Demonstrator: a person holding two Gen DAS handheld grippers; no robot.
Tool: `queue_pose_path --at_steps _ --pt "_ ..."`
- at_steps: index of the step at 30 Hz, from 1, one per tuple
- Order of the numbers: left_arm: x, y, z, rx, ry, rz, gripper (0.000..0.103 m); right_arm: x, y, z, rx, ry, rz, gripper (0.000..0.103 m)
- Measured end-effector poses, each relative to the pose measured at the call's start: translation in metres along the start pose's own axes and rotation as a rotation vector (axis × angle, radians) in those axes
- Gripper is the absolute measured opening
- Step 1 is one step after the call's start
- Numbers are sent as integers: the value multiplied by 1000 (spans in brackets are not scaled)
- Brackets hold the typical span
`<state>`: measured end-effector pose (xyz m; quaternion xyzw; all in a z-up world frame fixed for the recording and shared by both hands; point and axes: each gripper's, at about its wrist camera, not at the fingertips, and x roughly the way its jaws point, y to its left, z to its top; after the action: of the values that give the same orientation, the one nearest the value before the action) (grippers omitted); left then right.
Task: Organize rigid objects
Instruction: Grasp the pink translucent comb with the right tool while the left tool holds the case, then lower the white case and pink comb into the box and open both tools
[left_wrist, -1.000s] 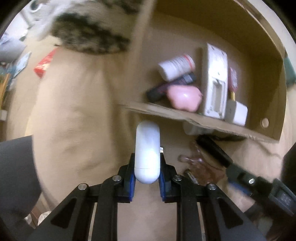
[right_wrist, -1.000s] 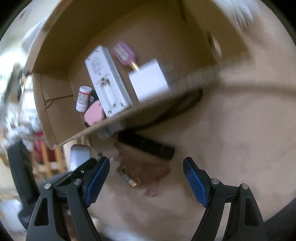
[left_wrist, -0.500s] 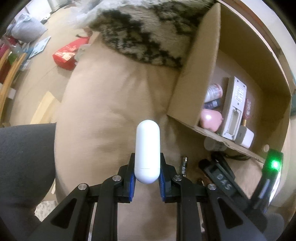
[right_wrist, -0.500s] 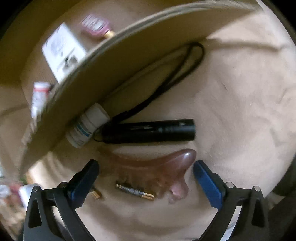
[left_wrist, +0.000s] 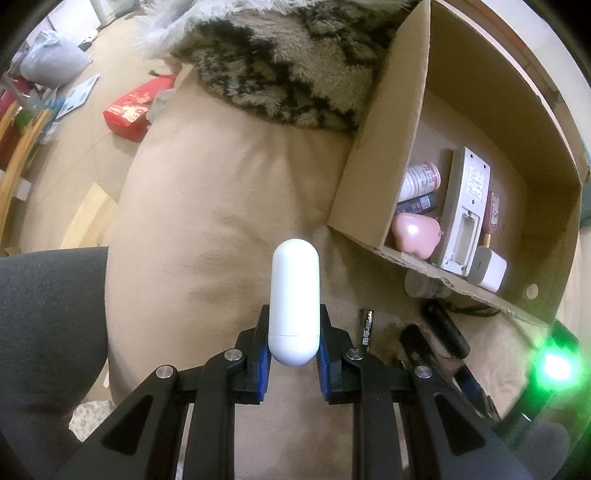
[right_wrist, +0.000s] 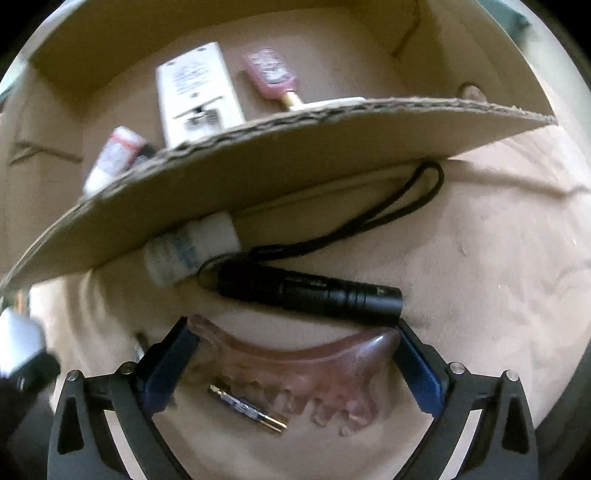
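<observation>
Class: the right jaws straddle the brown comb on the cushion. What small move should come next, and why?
Probably close the right gripper on the brown comb: its jaws stand wide, one at each end of it, and it lies outside the cardboard box.

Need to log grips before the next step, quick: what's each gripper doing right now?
Left gripper: shut on the white capsule.
Right gripper: open wide, straddling the pinkish comb, not gripping it.
</observation>
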<state>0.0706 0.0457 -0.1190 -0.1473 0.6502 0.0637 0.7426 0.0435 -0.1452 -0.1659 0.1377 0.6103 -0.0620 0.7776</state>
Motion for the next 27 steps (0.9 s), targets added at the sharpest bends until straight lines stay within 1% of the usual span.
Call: queue_pose_path --at_steps 2,4,6,13,15,16,17,20,22,24,27 --pt "0 -1 0 0 -1 5 19 -12 -8 -1 -10 -2 57 103" --pt "2 -1 1 3 -3 8 19 -23 -16 -1 -25 1 95 103" --pt "1 -3 -1 11 -6 12 19 -34 -23 0 -48 1 115 103" --pt "0 -5 -5 24 -23 42 19 -74 -33 7 -85 -60 166 103" --pt "-4 -4 -6 26 -38 56 19 -81 -35 16 -96 -76 180 103" --pt "-6 -3 -7 28 -49 61 19 -85 -37 17 -100 -82 189 103" --pt "-10 -2 -7 29 -62 66 19 -88 -47 18 -102 -87 198 103" --pt "-24 0 -8 41 -110 72 19 -103 -47 17 -118 -102 223 103" --pt "-37 1 -6 41 -153 76 19 -108 -53 26 -124 -105 242 103" --pt "-49 0 -4 42 -183 75 19 -105 -55 33 -131 -114 256 103" --pt "-68 -12 -2 74 -236 78 19 -106 -49 40 -142 -132 271 103"
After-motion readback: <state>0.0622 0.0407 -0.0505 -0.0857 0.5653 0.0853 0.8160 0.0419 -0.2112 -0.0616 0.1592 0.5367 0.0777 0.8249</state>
